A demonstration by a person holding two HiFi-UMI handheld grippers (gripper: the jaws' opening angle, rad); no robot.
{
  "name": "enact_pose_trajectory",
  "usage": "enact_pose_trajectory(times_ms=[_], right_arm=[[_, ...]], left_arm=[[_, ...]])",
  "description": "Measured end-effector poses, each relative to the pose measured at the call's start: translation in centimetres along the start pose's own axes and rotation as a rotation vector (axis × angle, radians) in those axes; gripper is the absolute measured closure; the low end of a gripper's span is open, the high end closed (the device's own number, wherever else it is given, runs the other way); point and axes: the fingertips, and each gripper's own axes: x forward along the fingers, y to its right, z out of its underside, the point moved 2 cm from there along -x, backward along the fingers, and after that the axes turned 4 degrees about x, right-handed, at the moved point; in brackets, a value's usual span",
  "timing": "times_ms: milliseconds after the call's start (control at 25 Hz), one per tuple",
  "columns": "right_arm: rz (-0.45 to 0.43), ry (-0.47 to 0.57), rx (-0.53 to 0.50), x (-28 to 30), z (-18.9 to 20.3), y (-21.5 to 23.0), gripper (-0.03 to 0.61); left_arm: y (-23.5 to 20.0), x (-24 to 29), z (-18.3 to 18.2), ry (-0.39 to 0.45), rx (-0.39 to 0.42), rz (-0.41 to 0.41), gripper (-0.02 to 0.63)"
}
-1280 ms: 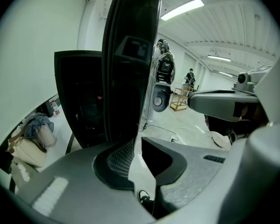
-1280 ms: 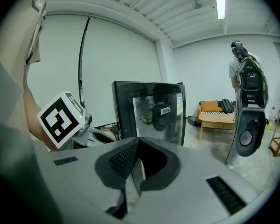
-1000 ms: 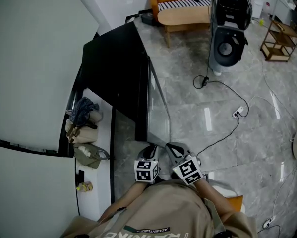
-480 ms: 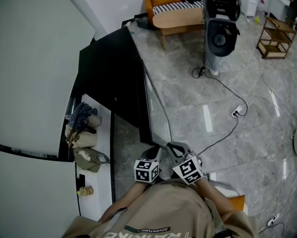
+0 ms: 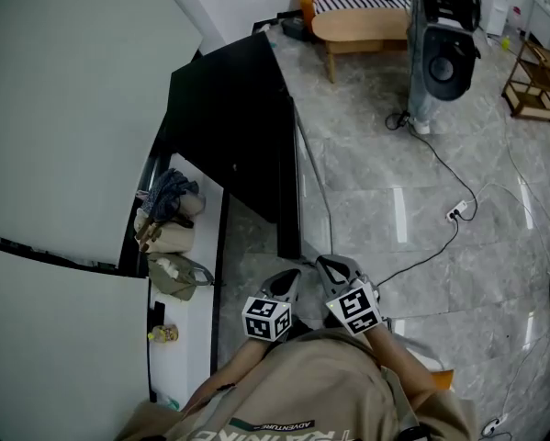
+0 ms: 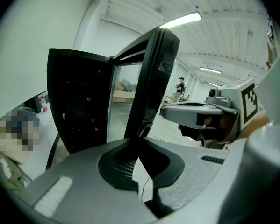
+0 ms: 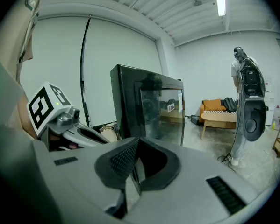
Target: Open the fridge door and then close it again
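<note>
I am holding both tools low and close to my body, side by side. My left gripper is keeping its jaws together with nothing between them, and my right gripper is doing the same, closed only on itself. Neither one is touching anything.

Just beyond their tips the fridge door is standing open, swung away from the black fridge, with its free edge pointing toward me. In the left gripper view I am looking through the gap between door and body.

The fridge is standing at the left edge of the floor, against the white wall.

I am judging that the opening part is done and the closing is the step in hand. The next move is asking one gripper to come against the outer glass face of the door, near the free edge, and to push it round steadily until it is sitting flush on the body
</note>
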Motion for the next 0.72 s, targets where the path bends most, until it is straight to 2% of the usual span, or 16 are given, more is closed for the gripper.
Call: enact_pose_trajectory(times_ms=[280, 720], right_arm=[[-0.026, 0.035, -0.017, 1.0, -0.8, -0.4, 0.583], [-0.103, 0.028, -0.007, 1.4, -0.6, -1.0, 0.583]], left_arm=[[-1.8, -1.6, 0.5, -0.005, -0.034, -0.060, 0.612], [-3.4, -3.1, 0.6, 0.000, -0.079, -0.149, 0.612]])
